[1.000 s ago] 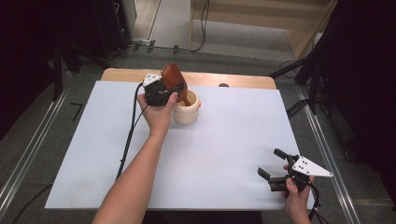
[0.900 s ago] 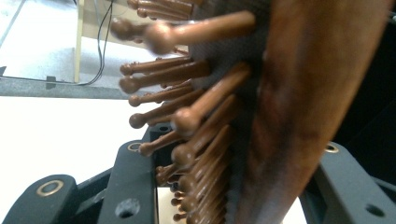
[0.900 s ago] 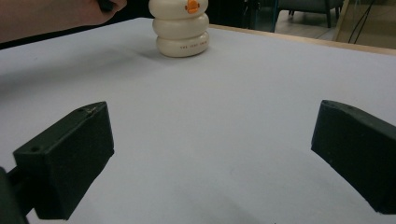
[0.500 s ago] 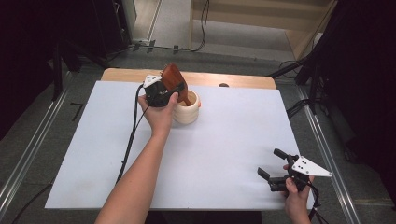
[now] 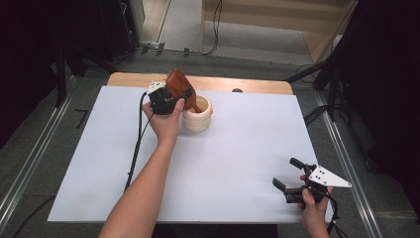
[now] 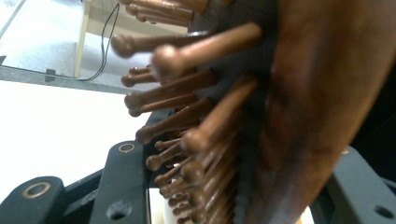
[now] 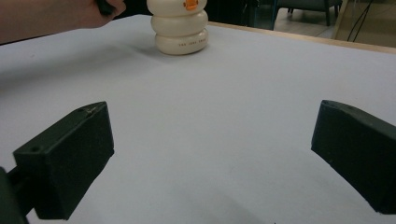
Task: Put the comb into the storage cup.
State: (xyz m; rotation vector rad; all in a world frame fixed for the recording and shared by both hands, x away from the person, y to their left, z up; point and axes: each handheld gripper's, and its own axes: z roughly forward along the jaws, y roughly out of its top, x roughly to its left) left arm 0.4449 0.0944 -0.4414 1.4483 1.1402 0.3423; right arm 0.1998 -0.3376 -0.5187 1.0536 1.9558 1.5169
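At the far middle of the bench (image 5: pixel 233 163), the left tool (image 5: pixel 174 101) has a brown wooden hairbrush (image 5: pixel 179 87) between its jaws. The brush stands tilted, with its paddle head up and leaning to the left, and its handle going down into a cream ribbed cup (image 5: pixel 198 116) that sits just right of the hand. From the left tool's own camera the brush head (image 6: pixel 299 112) comes very close, its round-tipped wooden pins (image 6: pixel 187 88) pointing left toward one black jaw while the smooth back faces the other jaw. The jaws have just been opening a little with the brush between them. The pins lie close to the left-hand jaw, and the back of the brush seems to stand slightly off the right-hand one, so the hold looks loosened rather than pressed, though the blur makes the contact hard to judge. The cream rim of the cup peeks out below the brush in that view.

The right tool (image 5: pixel 289 181) rests at the near right corner of the bench, well apart from the cup, held in the person's right hand (image 5: pixel 313 210). Its jaws stand wide apart with nothing between them, and they point across the white surface toward the cup (image 7: pixel 181 28), which shows an orange mark near its top. The person's left forearm (image 5: pixel 143 188) stretches from the near edge up to the cup.
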